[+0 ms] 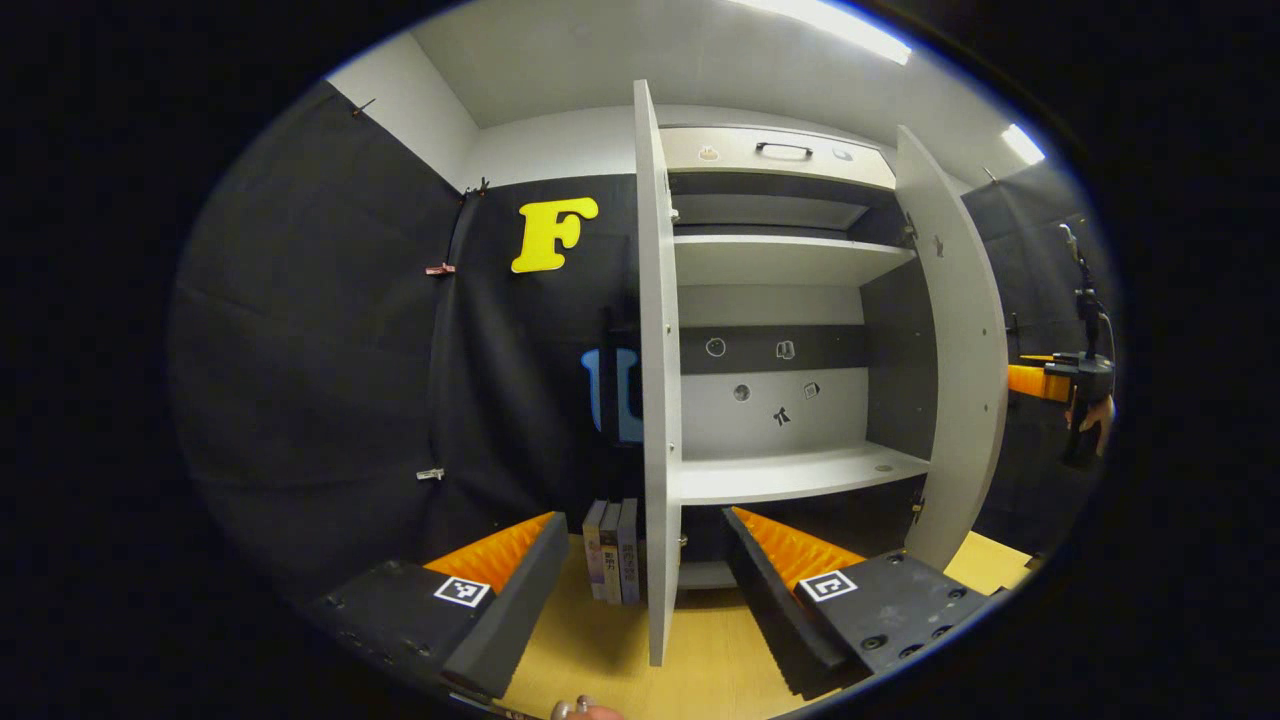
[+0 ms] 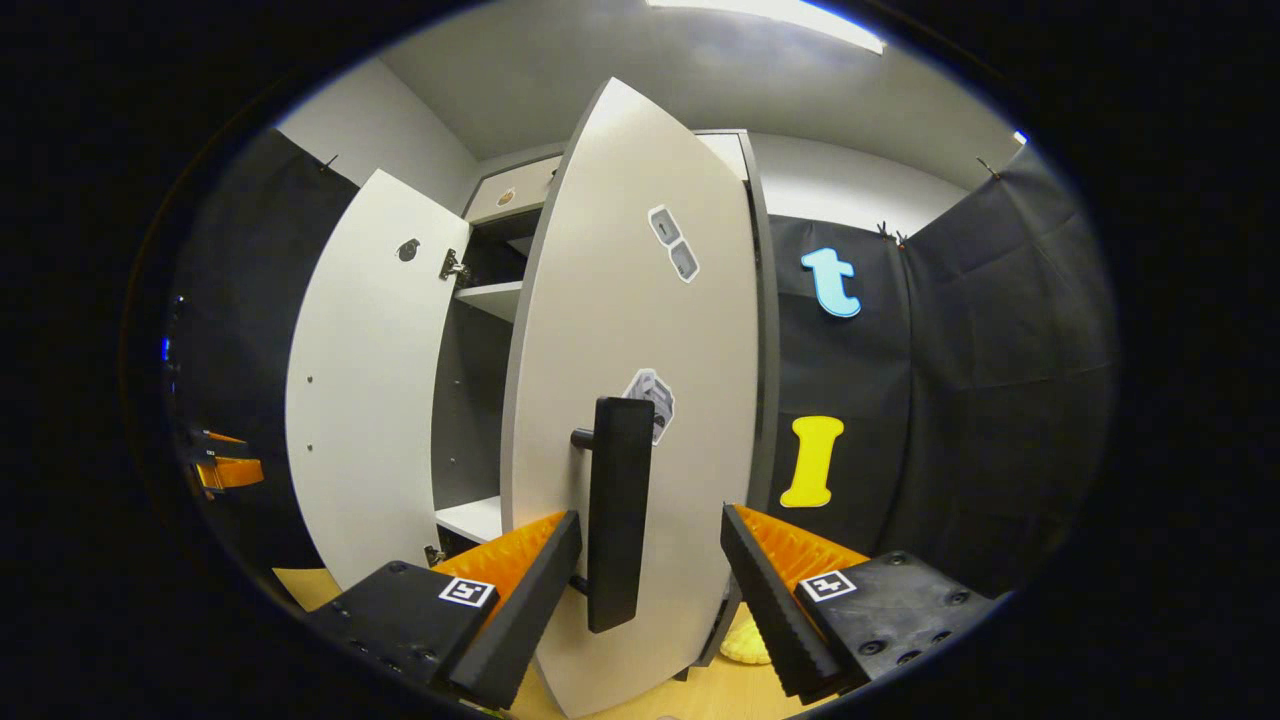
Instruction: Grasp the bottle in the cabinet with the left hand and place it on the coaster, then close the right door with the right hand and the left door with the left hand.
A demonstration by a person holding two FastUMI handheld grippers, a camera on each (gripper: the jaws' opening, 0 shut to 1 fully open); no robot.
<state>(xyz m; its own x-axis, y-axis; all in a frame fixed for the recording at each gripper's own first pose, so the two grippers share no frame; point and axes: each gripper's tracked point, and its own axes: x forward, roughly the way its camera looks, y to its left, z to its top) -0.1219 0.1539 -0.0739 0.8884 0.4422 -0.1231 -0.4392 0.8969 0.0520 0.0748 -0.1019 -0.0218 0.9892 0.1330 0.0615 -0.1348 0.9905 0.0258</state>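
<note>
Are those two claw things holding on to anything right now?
No, nothing is held. The right gripper is open, its fingers on either side of the right door's handle without pressing it. The left gripper is open too, straddling the left door's edge.

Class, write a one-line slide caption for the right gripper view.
Open right gripper faces the long black handle of the half-open white right cabinet door.

Two cabinet doors, three books, two shelves.

Pale grey cabinet doors, black handle, wood-toned tabletop, perhaps purplish book spines.
</note>
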